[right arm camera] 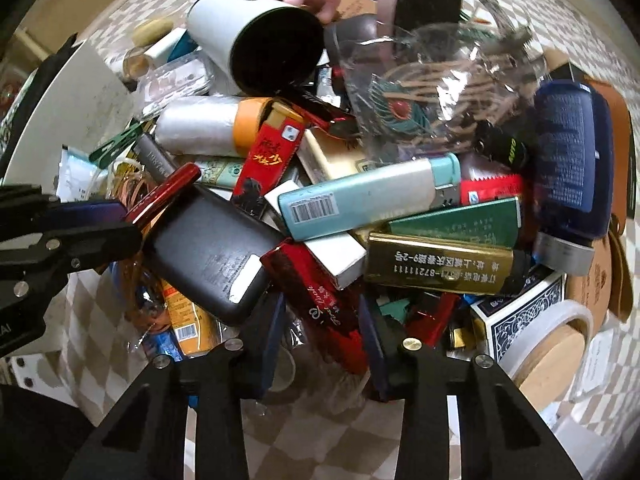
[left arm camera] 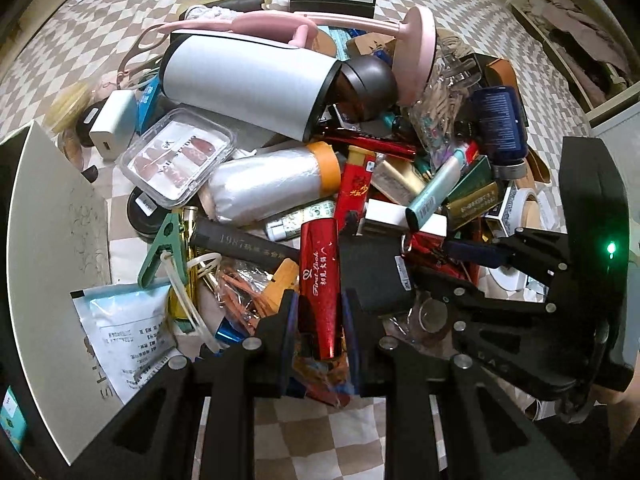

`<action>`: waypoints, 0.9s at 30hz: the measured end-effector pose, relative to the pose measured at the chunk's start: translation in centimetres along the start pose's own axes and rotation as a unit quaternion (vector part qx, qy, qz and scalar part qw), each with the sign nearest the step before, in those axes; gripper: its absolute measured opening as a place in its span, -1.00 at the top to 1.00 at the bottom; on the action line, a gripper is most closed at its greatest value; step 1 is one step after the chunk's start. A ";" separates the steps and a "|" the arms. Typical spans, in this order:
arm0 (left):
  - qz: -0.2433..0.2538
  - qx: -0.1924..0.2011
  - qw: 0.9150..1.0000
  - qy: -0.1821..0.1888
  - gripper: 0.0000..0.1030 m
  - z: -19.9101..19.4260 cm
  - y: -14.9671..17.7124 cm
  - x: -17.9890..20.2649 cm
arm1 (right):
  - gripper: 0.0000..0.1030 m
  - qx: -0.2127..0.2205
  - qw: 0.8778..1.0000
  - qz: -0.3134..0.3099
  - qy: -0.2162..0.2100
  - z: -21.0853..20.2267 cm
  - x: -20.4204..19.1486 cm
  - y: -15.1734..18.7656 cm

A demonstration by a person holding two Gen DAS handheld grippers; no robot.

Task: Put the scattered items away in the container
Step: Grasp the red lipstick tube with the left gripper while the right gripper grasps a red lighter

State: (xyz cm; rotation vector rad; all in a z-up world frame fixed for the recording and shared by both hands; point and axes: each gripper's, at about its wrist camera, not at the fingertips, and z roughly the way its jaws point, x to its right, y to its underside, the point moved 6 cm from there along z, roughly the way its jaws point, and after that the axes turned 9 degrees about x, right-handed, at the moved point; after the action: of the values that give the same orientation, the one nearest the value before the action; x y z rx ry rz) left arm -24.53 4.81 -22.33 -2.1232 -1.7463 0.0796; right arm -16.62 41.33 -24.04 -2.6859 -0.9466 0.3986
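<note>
The glossy red First Look tube (left arm camera: 320, 272) is held upright between the fingers of the left gripper (left arm camera: 320, 308), whose pads are closed against its two sides – it is lifted at the near edge of the heap. A second, dark red First Look packet (right arm camera: 316, 292) lies between the fingers of the right gripper (right arm camera: 324, 320); the pads appear to be pressed on its sides, and it is still touched by the things around it.

The white container (left arm camera: 44, 240) is seen at the left of the heap, its pale wall just beside a printed white sachet (left arm camera: 124, 320) and a green clothes peg (left arm camera: 160, 248). Neither red item is inside it.

Just left of the packet a black power bank (right arm camera: 208, 256) is laid at a slant. Beyond the packet, farther off, three lighters are stacked – a gold lighter (right arm camera: 436, 268), a green lighter (right arm camera: 456, 224) and a pale blue lighter (right arm camera: 360, 200) with a barcode. To the right a box of playing cards (right arm camera: 516, 316) and a roll of tape (right arm camera: 552, 340) are found, with a navy bottle (right arm camera: 572, 152) beyond them.

Farther back a roll of plastic bags (left arm camera: 272, 184) with an orange core is wedged beside a clear case of press-on nails (left arm camera: 176, 160). A white tumbler (left arm camera: 248, 80) is tipped on its side at the far end, and a pink stand (left arm camera: 412, 52) is leaned across it. A clear bag of wooden pegs (right arm camera: 440, 80) is piled at the far right.

Everything is spread on a checkered cloth (left arm camera: 320, 432).
</note>
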 end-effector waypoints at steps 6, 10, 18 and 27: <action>-0.002 0.007 1.000 0.006 0.57 -1.7 0.6 -0.7 | 0.72 0.020 1.000 -0.008 -0.005 -1.4 -0.3 -0.2; -0.004 0.012 1.000 0.007 0.57 -1.5 0.2 -0.5 | 0.74 0.024 1.000 0.001 -0.011 -2.1 0.2 0.0; -0.014 0.025 1.000 0.014 0.57 -2.1 -0.2 -0.2 | 0.81 0.042 0.998 0.034 -0.041 -4.4 1.1 0.4; -0.021 0.040 0.999 0.022 0.57 -4.0 0.2 -1.0 | 0.82 0.066 0.995 0.050 -0.059 -6.6 -0.3 -0.4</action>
State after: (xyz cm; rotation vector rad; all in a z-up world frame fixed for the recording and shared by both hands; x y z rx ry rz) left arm -23.38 2.83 -18.91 -2.0163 -1.7315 0.0910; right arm -14.86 40.39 -17.76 -2.6192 -0.7880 0.6236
